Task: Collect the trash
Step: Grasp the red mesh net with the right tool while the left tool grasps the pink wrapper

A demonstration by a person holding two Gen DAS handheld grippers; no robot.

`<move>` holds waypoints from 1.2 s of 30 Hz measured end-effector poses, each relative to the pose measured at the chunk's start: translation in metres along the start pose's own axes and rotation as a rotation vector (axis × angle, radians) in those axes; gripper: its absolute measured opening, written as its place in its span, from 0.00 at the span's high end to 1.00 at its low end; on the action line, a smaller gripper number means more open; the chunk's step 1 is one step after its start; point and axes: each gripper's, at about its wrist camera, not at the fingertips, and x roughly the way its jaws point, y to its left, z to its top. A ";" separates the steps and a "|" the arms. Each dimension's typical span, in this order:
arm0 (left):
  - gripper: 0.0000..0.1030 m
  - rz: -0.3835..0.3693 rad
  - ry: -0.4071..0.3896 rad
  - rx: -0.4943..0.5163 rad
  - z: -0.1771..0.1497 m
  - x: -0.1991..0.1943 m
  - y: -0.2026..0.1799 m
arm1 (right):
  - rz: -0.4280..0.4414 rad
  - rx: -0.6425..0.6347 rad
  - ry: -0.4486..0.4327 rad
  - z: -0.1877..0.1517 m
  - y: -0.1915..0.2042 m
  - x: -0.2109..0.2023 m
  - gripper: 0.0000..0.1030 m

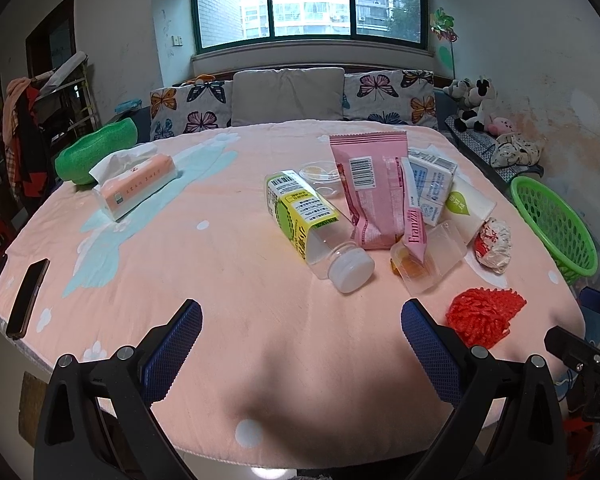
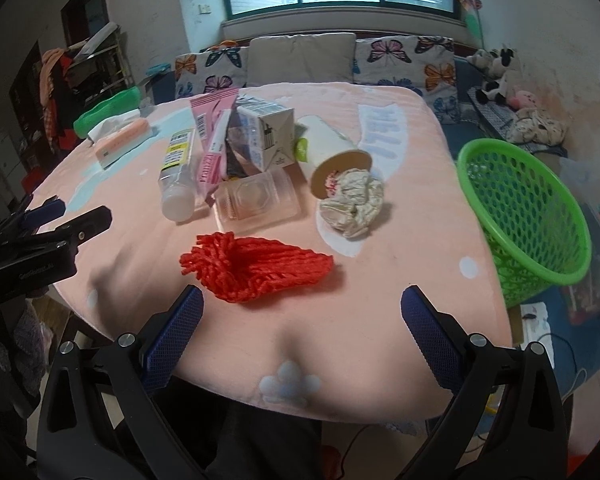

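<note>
Trash lies in a heap on the pink-clothed table [image 1: 228, 240]: an empty clear bottle [image 1: 320, 232] with a yellow label, a pink wrapper [image 1: 370, 188], a white carton [image 1: 434, 184], a clear plastic box [image 1: 432, 258], a paper cup [image 2: 332, 150], a crumpled paper ball [image 2: 354, 202] and a red foam net [image 2: 256, 270]. A green mesh basket [image 2: 528, 216] stands off the table's right side. My left gripper [image 1: 302, 322] is open over the near edge, short of the bottle. My right gripper [image 2: 302, 308] is open just short of the red net.
A tissue pack [image 1: 138, 184] and a green bowl [image 1: 96, 152] sit at the far left of the table, a dark phone [image 1: 28, 298] at its left edge. Behind the table is a sofa with butterfly cushions [image 1: 192, 108]. Soft toys [image 1: 476, 104] lie at the right.
</note>
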 end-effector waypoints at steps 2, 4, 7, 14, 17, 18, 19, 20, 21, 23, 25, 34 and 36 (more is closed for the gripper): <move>0.06 0.004 0.003 -0.005 0.002 0.003 0.004 | 0.012 -0.010 0.004 0.002 0.003 0.003 0.06; 0.06 0.007 0.002 -0.010 0.005 0.005 0.008 | 0.023 -0.019 0.007 0.002 0.006 0.007 0.08; 0.06 0.013 0.002 -0.018 0.009 0.007 0.014 | 0.044 -0.042 0.012 0.004 0.013 0.013 0.10; 0.06 0.017 0.000 -0.030 0.015 0.013 0.024 | 0.094 -0.059 0.039 0.007 0.020 0.030 0.17; 0.06 0.011 0.009 -0.033 0.016 0.017 0.026 | 0.107 -0.064 0.049 0.008 0.026 0.037 0.22; 0.06 0.006 0.013 -0.033 0.016 0.020 0.026 | 0.113 -0.066 0.054 0.008 0.027 0.039 0.24; 0.06 0.000 0.016 -0.034 0.017 0.021 0.027 | 0.122 -0.071 0.060 0.009 0.031 0.043 0.25; 0.06 -0.006 0.018 -0.033 0.017 0.022 0.027 | 0.125 -0.078 0.065 0.010 0.033 0.045 0.26; 0.06 -0.011 0.019 -0.033 0.017 0.023 0.027 | 0.126 -0.089 0.070 0.010 0.036 0.048 0.29; 0.06 -0.023 0.024 -0.031 0.019 0.026 0.026 | 0.116 -0.109 0.079 0.010 0.041 0.054 0.33; 0.06 -0.032 0.022 -0.021 0.021 0.027 0.025 | 0.113 -0.122 0.087 0.008 0.045 0.058 0.38; 0.07 -0.129 0.005 0.011 0.035 0.035 0.006 | 0.114 -0.100 0.066 0.011 0.032 0.051 0.62; 0.08 -0.148 0.001 0.025 0.038 0.038 -0.002 | 0.114 -0.089 0.055 0.012 0.028 0.048 0.66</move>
